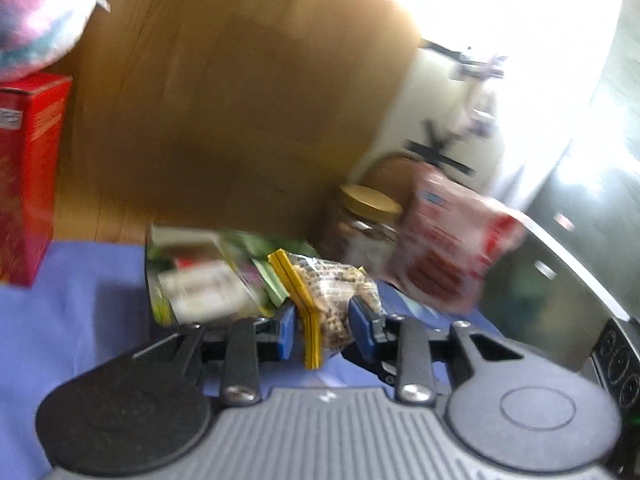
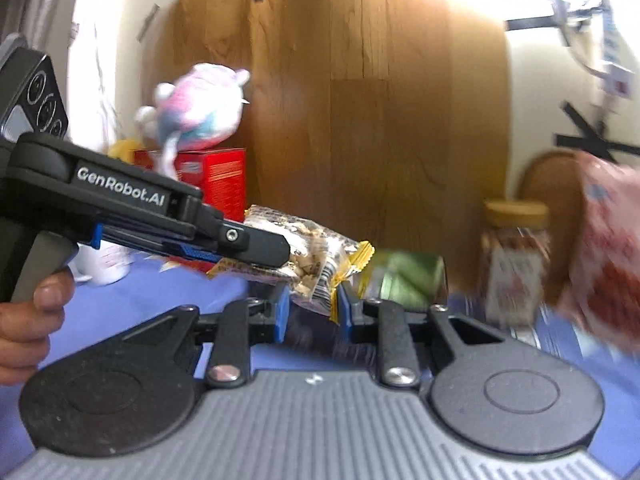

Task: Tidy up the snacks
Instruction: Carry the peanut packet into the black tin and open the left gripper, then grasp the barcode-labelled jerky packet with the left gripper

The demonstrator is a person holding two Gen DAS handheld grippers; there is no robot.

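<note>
Above the blue surface, snack packet hangs in mid-air, pinched at one end by left gripper, jaws pressed on its yellow crimped seal. Probably a handover: right gripper sits at the far end, jaws spread either side, contact unclear. Clear film, yellow edges, pale nutty pieces inside, barcode showing. Behind: green bag, gold-lidded jar, red box, plush toy.
</note>
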